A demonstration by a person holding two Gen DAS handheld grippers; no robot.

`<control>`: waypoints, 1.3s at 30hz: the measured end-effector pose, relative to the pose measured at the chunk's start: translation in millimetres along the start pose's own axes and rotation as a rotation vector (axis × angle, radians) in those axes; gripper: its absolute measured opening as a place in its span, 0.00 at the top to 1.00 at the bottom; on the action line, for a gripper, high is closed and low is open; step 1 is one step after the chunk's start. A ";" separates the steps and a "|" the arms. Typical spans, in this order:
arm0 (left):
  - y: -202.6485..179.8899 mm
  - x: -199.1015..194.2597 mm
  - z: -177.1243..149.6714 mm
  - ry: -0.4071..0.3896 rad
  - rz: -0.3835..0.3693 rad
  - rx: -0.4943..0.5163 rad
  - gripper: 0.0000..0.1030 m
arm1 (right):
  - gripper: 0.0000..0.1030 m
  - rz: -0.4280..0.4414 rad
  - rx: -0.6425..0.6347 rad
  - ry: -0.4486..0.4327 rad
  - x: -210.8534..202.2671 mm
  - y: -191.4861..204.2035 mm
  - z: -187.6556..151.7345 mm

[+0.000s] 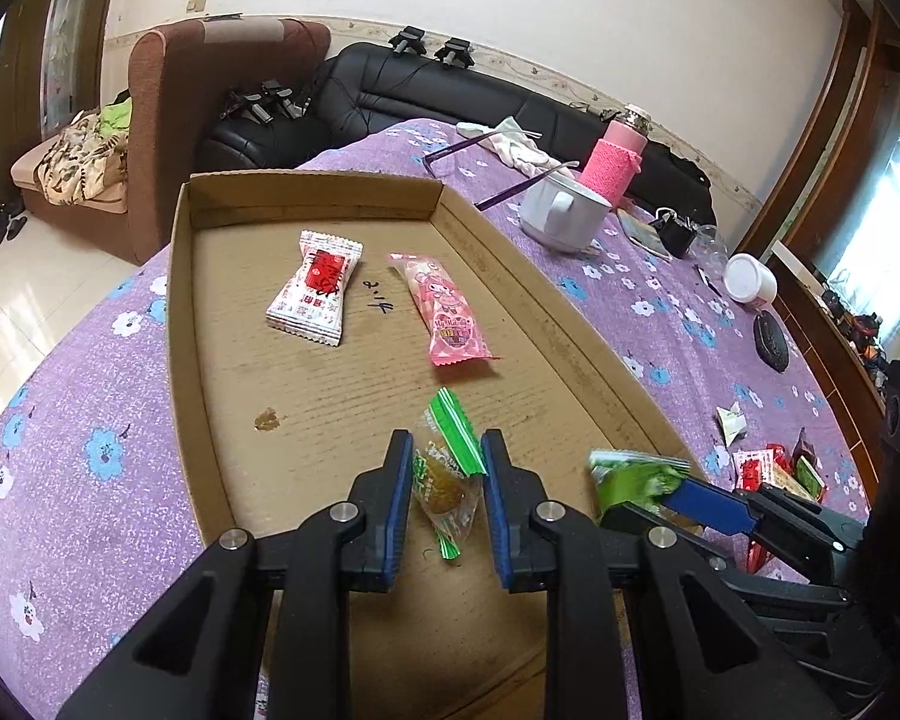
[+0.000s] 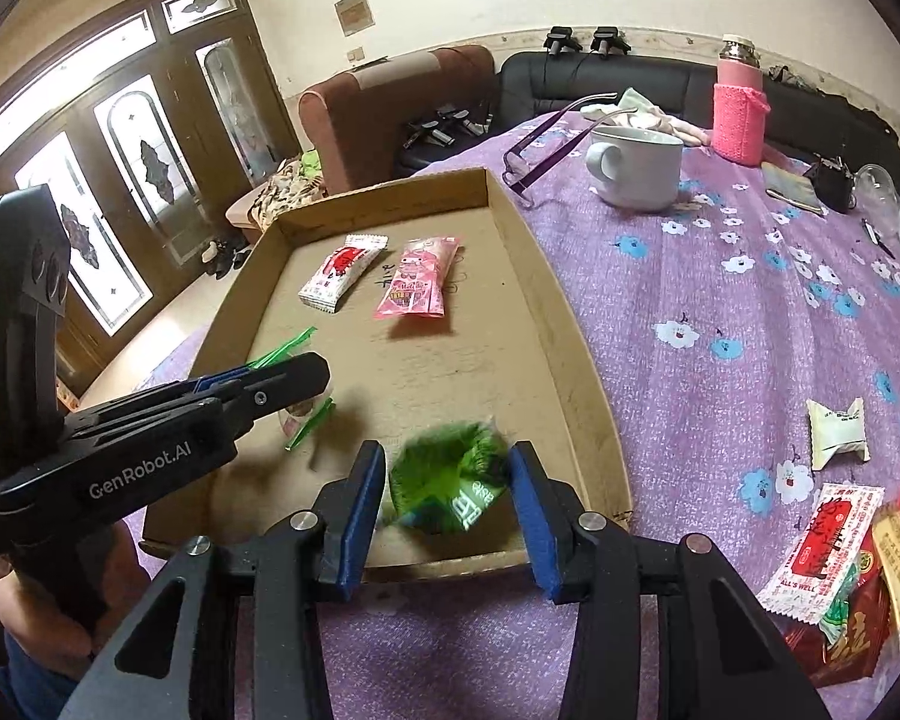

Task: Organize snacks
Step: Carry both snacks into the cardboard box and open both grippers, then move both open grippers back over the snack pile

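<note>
Nearest to our left wrist camera is the left gripper [image 1: 441, 450], and its blue pads pinch a clear candy wrapper with green striped ends [image 1: 444, 480]. The wrapper hangs between the fingers above the near part of the cardboard tray [image 1: 180, 300]; its long axis runs along the fingers, one twisted end toward the far side and one toward us.

To the right is the right gripper [image 2: 447, 468]. A green snack packet [image 2: 450, 489] sits between its pads, blurred, over the near right corner of the tray. The pads stand at its two sides, but we cannot tell if they press it or have let it go.

Farther inside the tray lie a white and red packet [image 1: 315, 288] on the left and a pink packet [image 1: 444, 309] just beside it on the right, both with the long axis pointing away from us. We judge the free floor in front of them is where both held snacks should go: the left hand is nearer to the middle, the right hand nearer to the right wall.

More snacks wait outside, on the purple cloth [image 2: 690, 300] at the near right: a heap of packets [image 2: 840, 570].
</note>
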State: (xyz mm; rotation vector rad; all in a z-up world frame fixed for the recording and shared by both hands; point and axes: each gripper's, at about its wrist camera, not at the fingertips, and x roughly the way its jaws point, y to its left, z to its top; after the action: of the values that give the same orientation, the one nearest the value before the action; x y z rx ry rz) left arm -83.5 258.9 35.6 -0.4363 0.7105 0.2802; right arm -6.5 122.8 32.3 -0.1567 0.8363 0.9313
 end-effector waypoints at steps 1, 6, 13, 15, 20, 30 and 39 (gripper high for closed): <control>-0.2 0.6 0.0 0.002 0.002 0.003 0.78 | 0.54 0.001 -0.001 0.000 -0.5 0.2 -0.6; -0.5 3.1 -0.3 0.013 0.004 0.006 0.75 | 0.48 0.006 -0.013 -0.004 -1.3 2.4 -1.4; -1.1 3.3 -0.2 0.011 0.002 0.001 0.71 | 0.42 0.008 -0.016 -0.011 -4.8 4.3 -2.3; -0.8 1.8 -0.5 0.003 -0.001 -0.002 0.70 | 0.41 0.012 -0.001 -0.015 -6.3 0.9 -1.6; 4.5 -8.5 -0.9 -0.051 0.005 -0.026 0.50 | 0.41 0.020 0.020 -0.032 -12.1 -4.4 -0.2; 12.8 -15.0 0.6 -0.084 -0.007 -0.072 0.48 | 0.41 0.046 0.056 -0.049 -22.3 -10.2 0.7; 13.8 -18.3 0.2 -0.105 -0.005 -0.074 0.48 | 0.38 0.092 0.138 -0.055 -34.9 -25.4 1.4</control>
State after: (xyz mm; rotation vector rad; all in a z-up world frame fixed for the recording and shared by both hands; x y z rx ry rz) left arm -102.1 269.3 44.1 -0.4902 0.5978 0.3237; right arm 2.6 85.4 51.8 0.0271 0.8598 0.9561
